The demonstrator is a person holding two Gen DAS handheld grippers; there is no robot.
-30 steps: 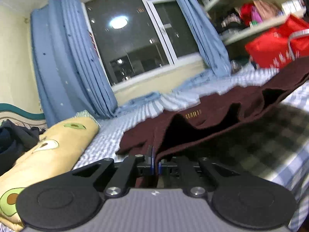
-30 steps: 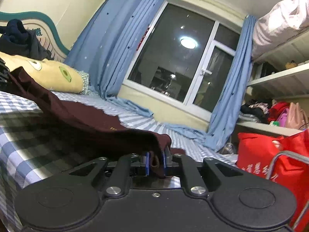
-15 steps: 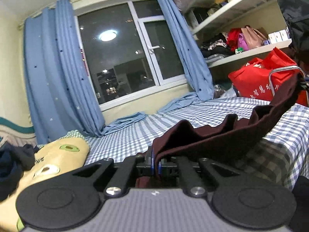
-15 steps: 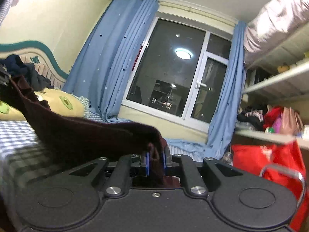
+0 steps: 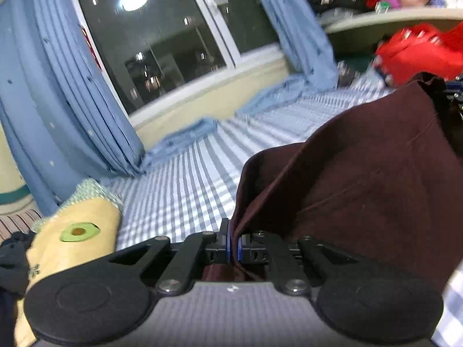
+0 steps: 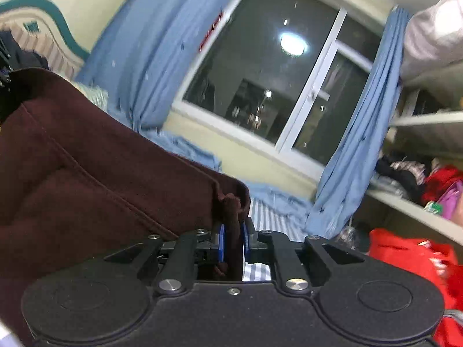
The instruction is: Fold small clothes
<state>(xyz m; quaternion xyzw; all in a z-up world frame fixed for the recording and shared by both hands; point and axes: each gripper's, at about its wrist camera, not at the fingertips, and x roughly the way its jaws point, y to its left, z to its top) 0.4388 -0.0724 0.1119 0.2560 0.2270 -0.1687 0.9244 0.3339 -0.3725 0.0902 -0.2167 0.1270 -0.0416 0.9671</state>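
A dark maroon garment (image 5: 361, 179) hangs stretched in the air between my two grippers. My left gripper (image 5: 233, 243) is shut on one corner of it, and the cloth rises to the right toward the other gripper at the frame's right edge. In the right wrist view the same garment (image 6: 86, 179) fills the left side. My right gripper (image 6: 231, 241) is shut on a bunched corner of it. The cloth's lower part is hidden below both grippers.
A bed with a blue-and-white checked sheet (image 5: 185, 185) lies below. An avocado-print pillow (image 5: 72, 231) and dark clothes (image 5: 11, 263) lie at the left. Blue curtains (image 5: 75, 92) frame a dark window. Shelves and a red bag (image 5: 419, 52) stand at the right.
Both grippers have lifted the garment off the bed and spread it; it now hangs as a broad taut panel between them. Both views have tilted.
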